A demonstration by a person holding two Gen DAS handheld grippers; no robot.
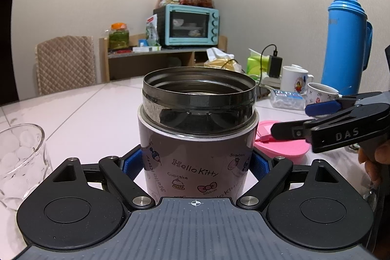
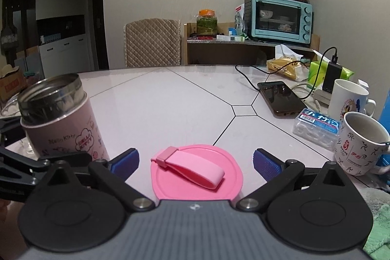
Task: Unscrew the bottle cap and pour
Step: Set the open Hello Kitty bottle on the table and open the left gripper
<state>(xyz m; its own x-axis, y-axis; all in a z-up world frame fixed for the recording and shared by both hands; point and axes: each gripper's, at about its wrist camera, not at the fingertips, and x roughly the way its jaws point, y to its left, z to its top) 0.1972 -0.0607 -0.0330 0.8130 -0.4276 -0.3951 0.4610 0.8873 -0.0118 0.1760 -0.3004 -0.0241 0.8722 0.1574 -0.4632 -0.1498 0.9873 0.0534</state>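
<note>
nearest us, our left gripper point(image 1: 195, 162) is clamped on the lower body of the hello kitty flask point(image 1: 197, 150), one blue pad point(image 1: 132, 162) pressed to each side. the flask stands upright on the worktop point(image 1: 97, 113) with its steel mouth uncovered; we cannot tell what is inside. our right gripper point(image 2: 196, 162) has its fingers spread wide apart and holds nothing; its two blue pads point(image 2: 265, 163) flank the pink cap point(image 2: 195, 172) without touching it. the cap, one only, lies flat on the worktop just right of the flask, its strap handle upward. left of the flask stands one clear glass point(image 1: 19, 160), upright.

farther back and right of the flask we count two mugs point(image 2: 360, 140), one small clear box with a blue label point(image 2: 316, 126), one dark phone point(image 2: 280, 98) with a cable plugged in, and one tall blue thermos point(image 1: 346, 40). behind the flask, past the worktop's far edge, one quilted chair back point(image 2: 152, 43) and a shelf carrying one teal oven point(image 2: 280, 17), with several jars on top.
</note>
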